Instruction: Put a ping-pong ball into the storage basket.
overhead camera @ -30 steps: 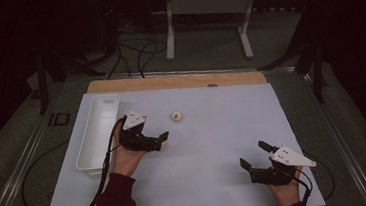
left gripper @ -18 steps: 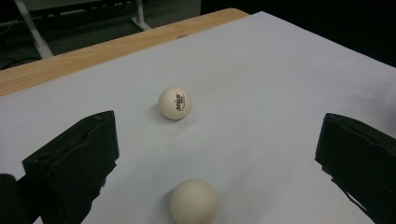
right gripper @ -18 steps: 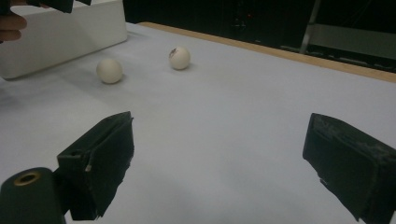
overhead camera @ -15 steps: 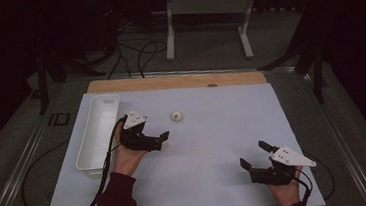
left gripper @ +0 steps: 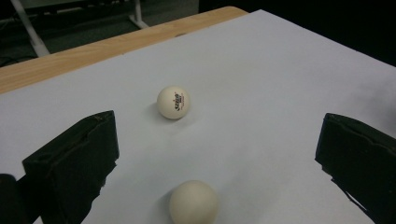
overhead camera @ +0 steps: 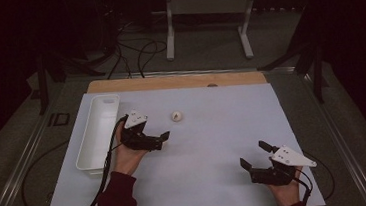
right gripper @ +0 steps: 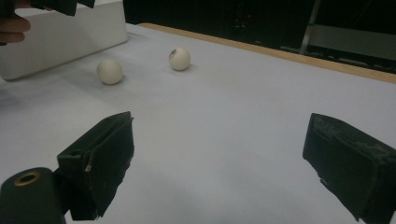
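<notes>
1. The left gripper (overhead camera: 155,141) hovers just beside the white tray (overhead camera: 97,133), on the side away from its long wall; its jaws stand wide apart and hold nothing.
2. In the left gripper view a plain table-tennis ball (left gripper: 194,202) lies on the white sheet between the two jaws, near their base; a second ball with a printed logo (left gripper: 173,102) lies farther ahead, farther from the tray.
3. The relation that counts, as I judge it: the plain ball sits straight along the gripper's line and within the gap, so a short lowering and a squeeze should take it; a ball has no long axis to match.
4. The right gripper (overhead camera: 256,162) rests well apart from the tray, at the near right of the sheet; its jaws are likewise spread wide and empty; the left hand is plainly the nearer to both balls.
</notes>
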Action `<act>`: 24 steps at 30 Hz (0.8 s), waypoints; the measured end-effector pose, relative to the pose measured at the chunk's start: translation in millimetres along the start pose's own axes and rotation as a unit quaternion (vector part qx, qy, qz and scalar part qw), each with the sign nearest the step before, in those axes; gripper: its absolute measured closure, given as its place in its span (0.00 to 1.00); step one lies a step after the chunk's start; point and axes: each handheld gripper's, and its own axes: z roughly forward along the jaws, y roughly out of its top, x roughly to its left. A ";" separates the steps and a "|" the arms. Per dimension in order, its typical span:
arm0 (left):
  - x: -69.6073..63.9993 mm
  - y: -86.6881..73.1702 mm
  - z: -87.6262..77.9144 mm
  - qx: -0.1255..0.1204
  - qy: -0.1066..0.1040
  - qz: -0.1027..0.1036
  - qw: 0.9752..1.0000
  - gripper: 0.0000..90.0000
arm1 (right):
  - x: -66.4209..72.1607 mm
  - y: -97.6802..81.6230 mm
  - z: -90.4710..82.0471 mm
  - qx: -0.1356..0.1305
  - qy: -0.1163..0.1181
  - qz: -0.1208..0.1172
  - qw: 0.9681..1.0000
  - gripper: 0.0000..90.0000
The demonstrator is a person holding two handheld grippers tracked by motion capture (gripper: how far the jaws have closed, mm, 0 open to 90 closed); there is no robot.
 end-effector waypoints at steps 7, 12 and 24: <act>1.4 -1.2 4.9 0.009 -0.002 -0.001 1.000 0.00 | -0.1 0.0 0.0 -0.001 0.000 -0.001 1.000 0.09; 2.4 -2.3 7.6 0.019 -0.003 -0.002 1.000 0.00 | 0.2 0.0 0.1 0.000 0.000 0.000 1.000 0.09; 3.2 -5.6 14.2 0.043 -0.007 0.002 0.999 0.00 | 0.5 -0.1 0.8 0.000 0.001 -0.001 1.000 0.09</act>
